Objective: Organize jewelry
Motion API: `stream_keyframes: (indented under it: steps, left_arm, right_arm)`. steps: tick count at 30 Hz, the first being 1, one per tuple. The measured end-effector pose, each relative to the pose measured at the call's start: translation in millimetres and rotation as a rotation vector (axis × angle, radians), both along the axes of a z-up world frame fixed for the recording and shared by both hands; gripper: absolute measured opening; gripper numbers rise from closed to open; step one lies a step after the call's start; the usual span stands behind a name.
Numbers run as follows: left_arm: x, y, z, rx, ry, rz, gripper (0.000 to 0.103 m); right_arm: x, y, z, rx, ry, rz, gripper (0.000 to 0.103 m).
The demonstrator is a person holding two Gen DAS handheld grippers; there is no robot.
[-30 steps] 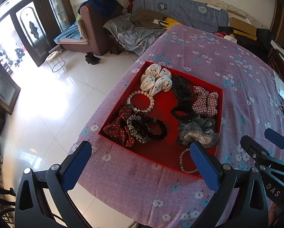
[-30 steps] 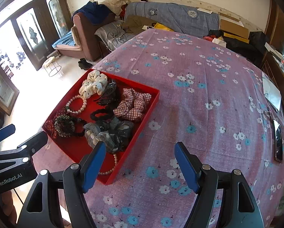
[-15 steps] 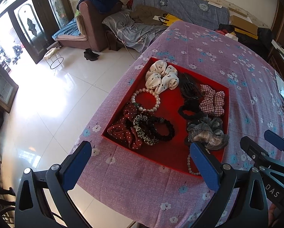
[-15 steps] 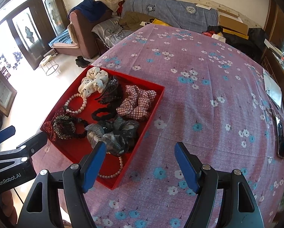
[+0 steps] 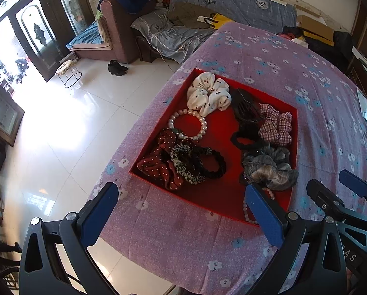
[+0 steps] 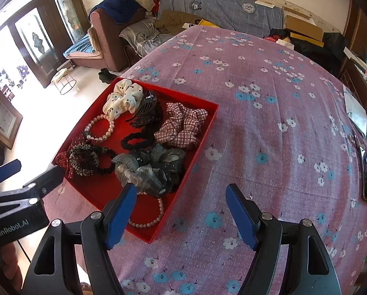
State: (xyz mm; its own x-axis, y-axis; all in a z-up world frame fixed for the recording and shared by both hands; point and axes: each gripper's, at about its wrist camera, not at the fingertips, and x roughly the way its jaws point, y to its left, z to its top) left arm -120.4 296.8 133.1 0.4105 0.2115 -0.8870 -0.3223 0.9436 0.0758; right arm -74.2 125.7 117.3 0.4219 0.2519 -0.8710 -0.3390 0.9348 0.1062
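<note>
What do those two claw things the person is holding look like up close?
Both are black plastic frames with triangular cut-outs and silver screws. Each finger ends in a flat blue pad. The left gripper is lettered "GenRobot.AI" in white on its side; the right gripper shows partial white letters, "AS". No cables or sleeves are visible.

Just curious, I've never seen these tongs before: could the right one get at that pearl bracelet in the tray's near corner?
Probably yes. The right tongs are open, and the pearl bracelet lies just ahead; only the grey scrunchie covers its far side.

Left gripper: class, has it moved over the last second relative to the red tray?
Yes. The left gripper moved closer to the red tray, which now looks larger and lower in view.
</note>
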Motion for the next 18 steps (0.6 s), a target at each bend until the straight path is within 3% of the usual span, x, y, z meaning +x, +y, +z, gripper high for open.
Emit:
stream_keyframes:
  steps: [18]
  left_arm:
    - [-11.6,-30.1,-3.5,0.024,0.047,0.056,0.103]
  right_arm:
    - [-7.5,-20.3,-6.2,0.031,0.024,0.058,0.08]
